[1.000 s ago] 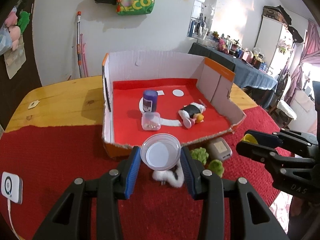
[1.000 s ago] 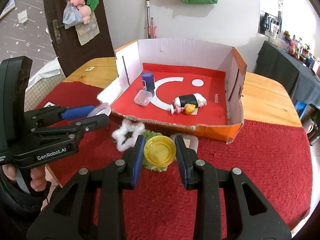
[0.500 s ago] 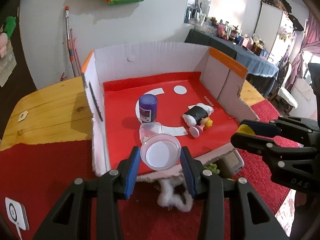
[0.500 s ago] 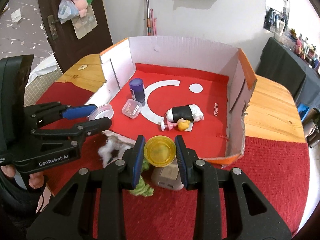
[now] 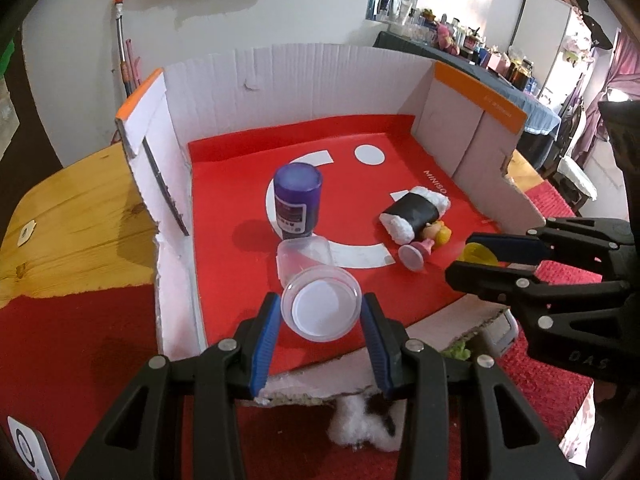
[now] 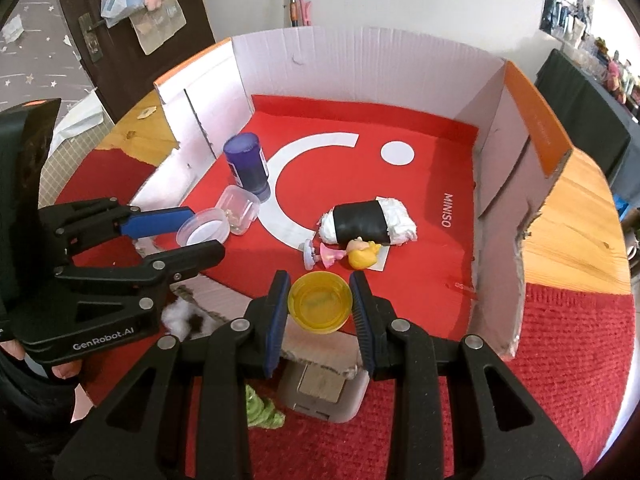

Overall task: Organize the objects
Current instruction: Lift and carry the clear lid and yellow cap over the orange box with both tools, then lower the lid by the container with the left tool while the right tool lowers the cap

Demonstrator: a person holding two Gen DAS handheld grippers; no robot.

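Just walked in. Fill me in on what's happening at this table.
A person is sorting small items into a cardboard box with a hand-held gripper in each hand. The left gripper is shut on a clear round tub, the right gripper on a yellow round tub; both hang over the box's near edge. Inside already: a purple bottle, a clear square container, a sushi plush and a small doll.
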